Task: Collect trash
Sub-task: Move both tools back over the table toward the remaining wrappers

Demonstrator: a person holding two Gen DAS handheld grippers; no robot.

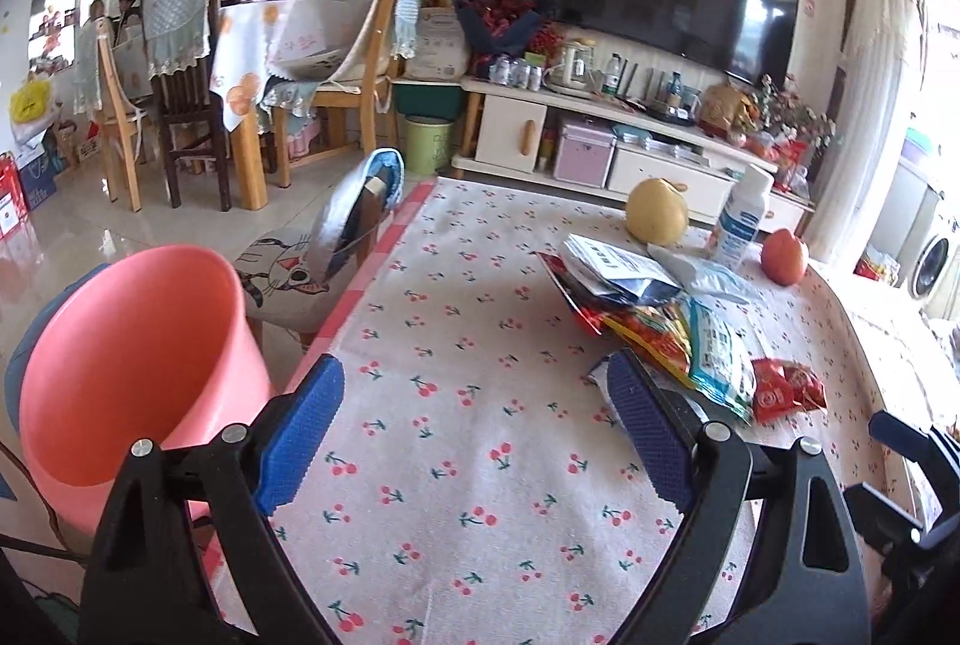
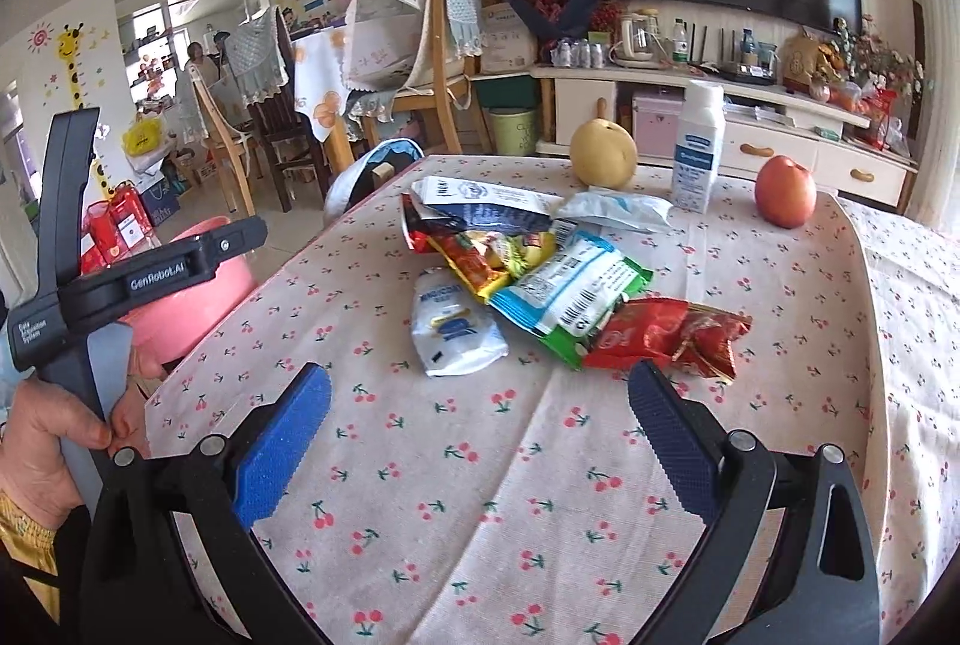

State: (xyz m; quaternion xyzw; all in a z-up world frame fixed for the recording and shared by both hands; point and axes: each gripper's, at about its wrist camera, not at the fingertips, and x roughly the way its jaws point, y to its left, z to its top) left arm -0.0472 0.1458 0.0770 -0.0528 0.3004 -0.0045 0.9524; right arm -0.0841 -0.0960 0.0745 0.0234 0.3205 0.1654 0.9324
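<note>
Nothing is seen collected yet: the wrappers (image 2: 540, 279) lie piled on the tablecloth (image 2: 480, 465), the pink bin (image 1: 132, 357) shows empty inside. Left gripper (image 1: 474, 429) and right gripper (image 2: 480, 435) are held apart, empty.

- The left gripper (image 1: 474, 429) had black arms, silver screws and textured blue pads (image 1: 300, 435).
- The right gripper (image 2: 480, 441) was built the same.
- White "GenRobot.AI" lettering marked the left gripper's black body.
- A yellow patterned cuff (image 2: 24, 549) showed at the left hand (image 2: 42, 441).
</note>
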